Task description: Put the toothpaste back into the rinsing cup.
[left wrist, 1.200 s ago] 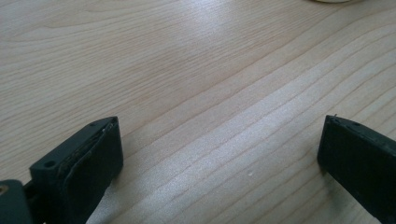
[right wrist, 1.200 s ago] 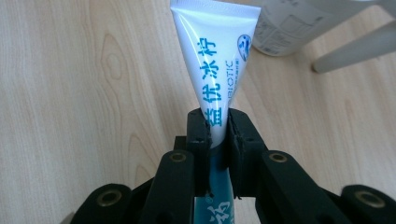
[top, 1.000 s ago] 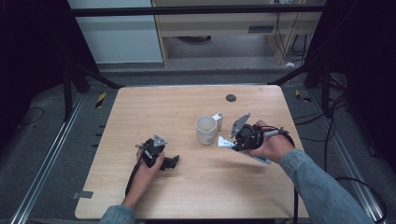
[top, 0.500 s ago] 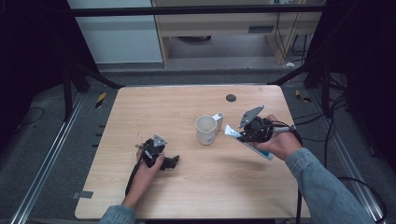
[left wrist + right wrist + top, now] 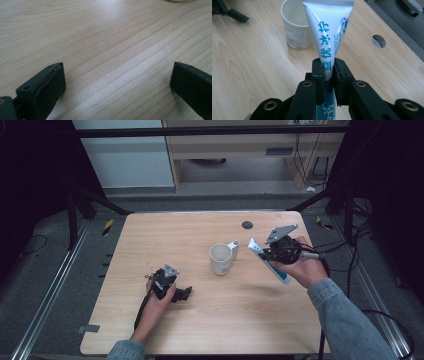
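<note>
right gripper (image 5: 329, 72): jaws clamped on toothpaste tube (image 5: 328, 32), held above the table (image 5: 249, 65)
tube: white and blue, flat crimped end pointed away
cup (image 5: 295, 25): white, upright, beyond tube
hole (image 5: 378, 41): in tabletop, at right

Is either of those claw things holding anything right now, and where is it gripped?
The right gripper clamps a toothpaste tube across the middle of its body, its flat crimped end pointing toward the mug. The left gripper is open over the table, holding nothing.

We see a pale wooden tabletop (image 5: 220, 330) with a round hole (image 5: 247, 224) near its far edge; a white mug (image 5: 220, 259) stands upright near its middle.
</note>
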`<state>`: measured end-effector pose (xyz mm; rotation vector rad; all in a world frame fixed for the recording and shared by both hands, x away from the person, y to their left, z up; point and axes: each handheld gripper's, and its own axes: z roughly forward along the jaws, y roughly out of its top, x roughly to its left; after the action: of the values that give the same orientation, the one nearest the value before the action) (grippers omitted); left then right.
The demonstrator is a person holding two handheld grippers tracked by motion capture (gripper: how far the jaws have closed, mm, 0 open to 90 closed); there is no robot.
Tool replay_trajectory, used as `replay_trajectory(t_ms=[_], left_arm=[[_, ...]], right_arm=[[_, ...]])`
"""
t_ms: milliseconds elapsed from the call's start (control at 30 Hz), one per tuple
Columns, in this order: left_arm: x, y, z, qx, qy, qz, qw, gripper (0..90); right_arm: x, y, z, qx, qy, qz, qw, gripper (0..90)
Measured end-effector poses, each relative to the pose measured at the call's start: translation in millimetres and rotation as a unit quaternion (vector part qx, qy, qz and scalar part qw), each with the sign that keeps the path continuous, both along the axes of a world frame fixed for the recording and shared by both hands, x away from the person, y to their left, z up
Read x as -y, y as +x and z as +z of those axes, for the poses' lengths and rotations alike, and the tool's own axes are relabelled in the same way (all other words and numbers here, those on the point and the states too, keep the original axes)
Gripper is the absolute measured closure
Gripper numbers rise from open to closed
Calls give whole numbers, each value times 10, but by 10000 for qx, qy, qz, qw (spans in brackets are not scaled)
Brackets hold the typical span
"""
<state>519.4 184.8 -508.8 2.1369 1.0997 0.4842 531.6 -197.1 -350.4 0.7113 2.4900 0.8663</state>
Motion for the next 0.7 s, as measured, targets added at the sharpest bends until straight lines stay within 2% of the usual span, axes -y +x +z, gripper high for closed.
replay_trajectory(t_ms=[167, 700], left_arm=[[0, 0, 0, 0, 0, 0, 10000, 0], [0, 0, 0, 1, 2, -2, 10000, 0]], right_arm=[[52, 7, 39, 110, 129, -187, 9997, 801], [82, 34, 99, 302, 419, -495, 9974, 803]])
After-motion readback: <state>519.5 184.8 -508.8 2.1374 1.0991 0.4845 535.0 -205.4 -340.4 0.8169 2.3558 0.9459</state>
